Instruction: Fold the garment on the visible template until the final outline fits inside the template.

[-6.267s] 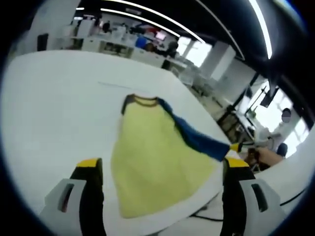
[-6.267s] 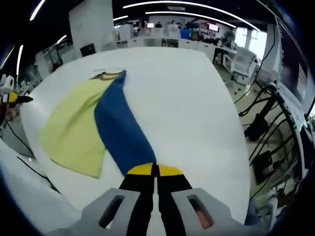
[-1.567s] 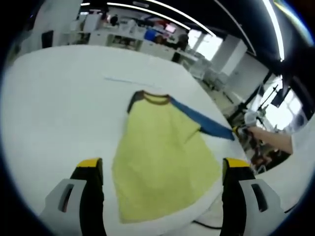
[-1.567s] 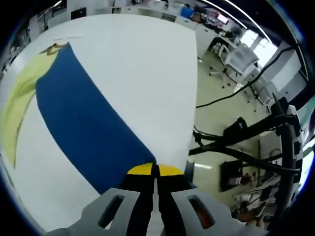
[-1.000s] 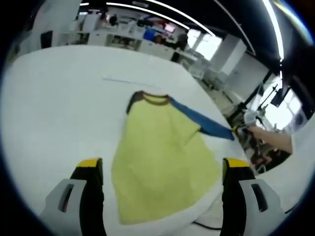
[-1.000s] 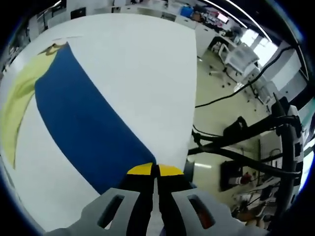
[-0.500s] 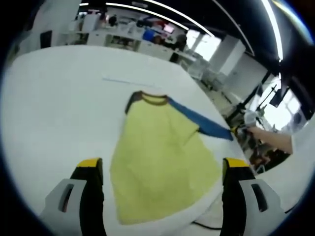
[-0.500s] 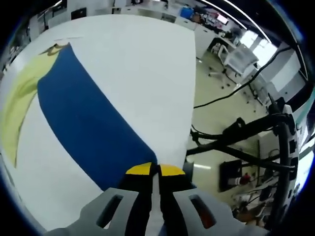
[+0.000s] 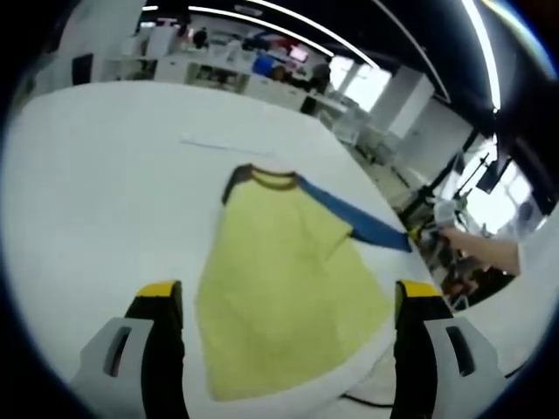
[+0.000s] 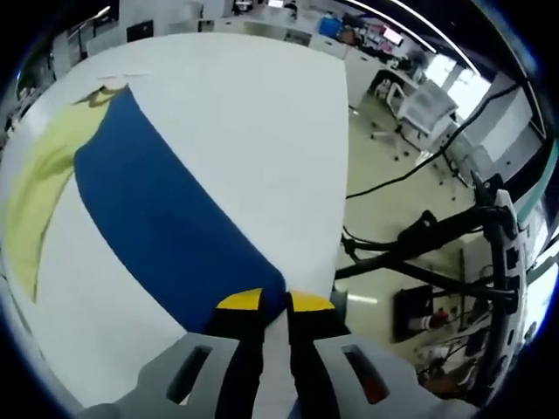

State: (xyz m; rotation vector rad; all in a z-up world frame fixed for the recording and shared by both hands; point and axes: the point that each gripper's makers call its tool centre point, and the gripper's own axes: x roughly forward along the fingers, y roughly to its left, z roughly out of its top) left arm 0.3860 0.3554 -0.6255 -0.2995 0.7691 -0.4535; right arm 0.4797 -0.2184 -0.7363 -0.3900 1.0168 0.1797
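- Left gripper view: a yellow shirt [image 9: 284, 305] with a dark collar [image 9: 271, 178] lies flat on a white table [image 9: 96, 192], its hem close to the near edge.
- The shirt's blue sleeve [image 9: 354, 216] stretches out straight to the side, away from the yellow body, toward the table's far side edge.
- At the sleeve's end the right gripper [image 9: 421, 234] meets the cloth, with a person's hand [image 9: 476, 249] behind it.
- The left gripper [image 9: 284, 301] hangs above the near part of the shirt, its two yellow-tipped jaws standing wide apart with nothing between them.
- A thin pale strip [image 9: 214, 144] lies on the table just beyond the collar; whether it marks a template cannot be told.
- Right gripper view: the blue sleeve [image 10: 166, 227] runs from the jaws up across the table [image 10: 262, 131] to the collar [image 10: 103, 94], with the yellow body [image 10: 44, 188] beside it.
- The right gripper [image 10: 274, 300] has its jaws pressed together, clamped on the end of the sleeve at the table's edge.
- Beyond the table edge, black cables [image 10: 410, 170] trail over a pale floor, near an office chair [image 10: 421, 103].
- An open office with desks [image 9: 218, 74] fills the background beneath long ceiling lights [image 9: 288, 13].
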